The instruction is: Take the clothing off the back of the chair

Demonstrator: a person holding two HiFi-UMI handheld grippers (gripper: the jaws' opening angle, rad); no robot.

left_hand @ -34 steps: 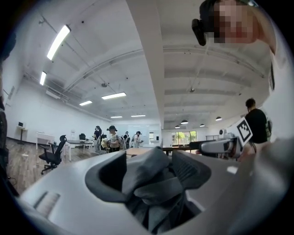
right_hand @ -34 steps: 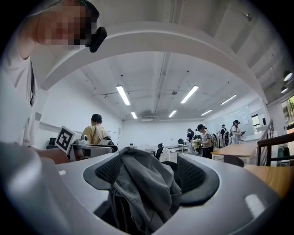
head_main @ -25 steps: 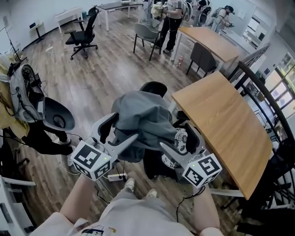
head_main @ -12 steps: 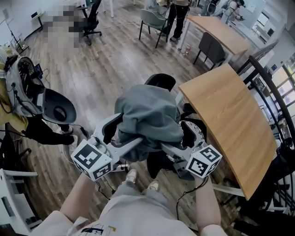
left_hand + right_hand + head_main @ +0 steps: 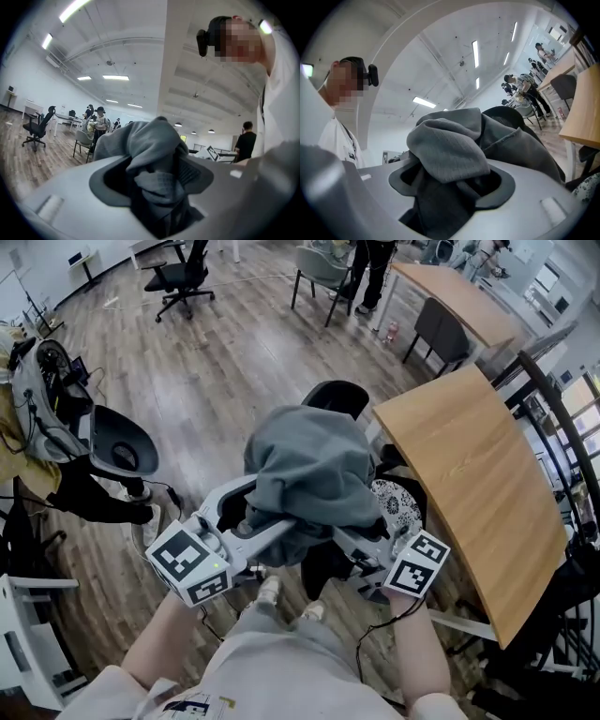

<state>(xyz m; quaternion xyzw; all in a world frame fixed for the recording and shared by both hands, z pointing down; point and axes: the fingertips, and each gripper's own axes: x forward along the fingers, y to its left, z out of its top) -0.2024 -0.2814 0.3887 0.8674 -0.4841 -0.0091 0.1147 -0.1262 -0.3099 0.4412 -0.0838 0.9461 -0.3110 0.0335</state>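
A grey garment point(image 5: 309, 474) lies bunched over the back of a black chair point(image 5: 339, 396) straight ahead of me. My left gripper point(image 5: 267, 517) reaches into its lower left side and my right gripper point(image 5: 352, 538) into its lower right. Both point level and their jaws are closing with cloth between them. In the left gripper view, folds of the garment point(image 5: 150, 150) fill the gap of the left gripper point(image 5: 157, 185). The right gripper view shows the garment point(image 5: 450, 150) packed into the right gripper point(image 5: 443, 190) the same way. The fingertips are buried in cloth.
A wooden table point(image 5: 469, 465) stands close on the right, with a black railing point(image 5: 562, 427) beyond it. A grey seat point(image 5: 122, 442) and a backpack point(image 5: 42, 399) are on the left, cables point(image 5: 178, 498) on the floor. More chairs and people stand at the far end.
Both grippers have sunk a little and their jaws have drawn in on the grey garment, which is now more bunched between them.
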